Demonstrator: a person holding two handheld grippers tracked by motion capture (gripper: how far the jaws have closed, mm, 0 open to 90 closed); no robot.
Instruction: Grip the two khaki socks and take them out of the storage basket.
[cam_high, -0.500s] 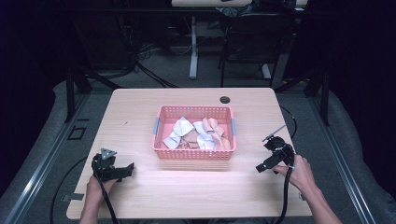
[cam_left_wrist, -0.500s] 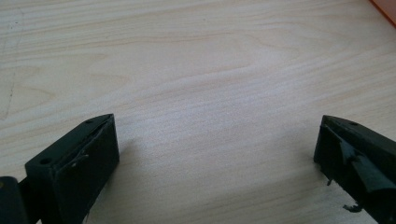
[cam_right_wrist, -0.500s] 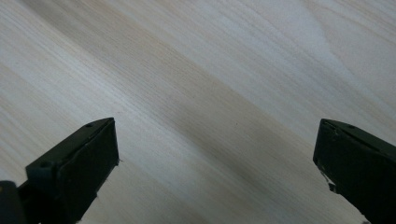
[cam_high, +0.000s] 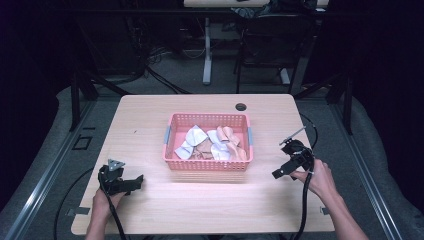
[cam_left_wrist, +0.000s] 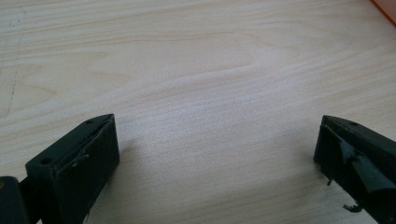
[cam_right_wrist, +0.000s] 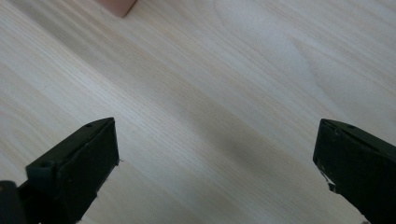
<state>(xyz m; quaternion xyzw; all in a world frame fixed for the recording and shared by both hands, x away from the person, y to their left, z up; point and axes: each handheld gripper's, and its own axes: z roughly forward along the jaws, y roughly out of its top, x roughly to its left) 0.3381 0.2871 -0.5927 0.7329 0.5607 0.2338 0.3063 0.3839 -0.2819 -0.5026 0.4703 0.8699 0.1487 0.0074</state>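
Nothing much had shifted since the earlier frame — left gripper (cam_high: 136, 181) and right gripper (cam_high: 281, 172) rested low on the pale wooden desk (cam_high: 150, 130), fingers wide apart w/ nothing held, flanking the pink plastic basket (cam_high: 207, 164) of cloth pieces, likely a ready pose.

The high view looks forward and down on the whole desk (cam_high: 150, 125). Each tool view looks closely down at bare desk wood just beside the pink basket (cam_high: 207, 162), whose corner both catch.

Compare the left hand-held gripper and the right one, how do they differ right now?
The left hand-held gripper sits at the table's front-left and carries a grey three-cornered plate; the right hand-held gripper lies beside the pink basket, farther from the front edge, with no plate visible. Both are open over bare wood.
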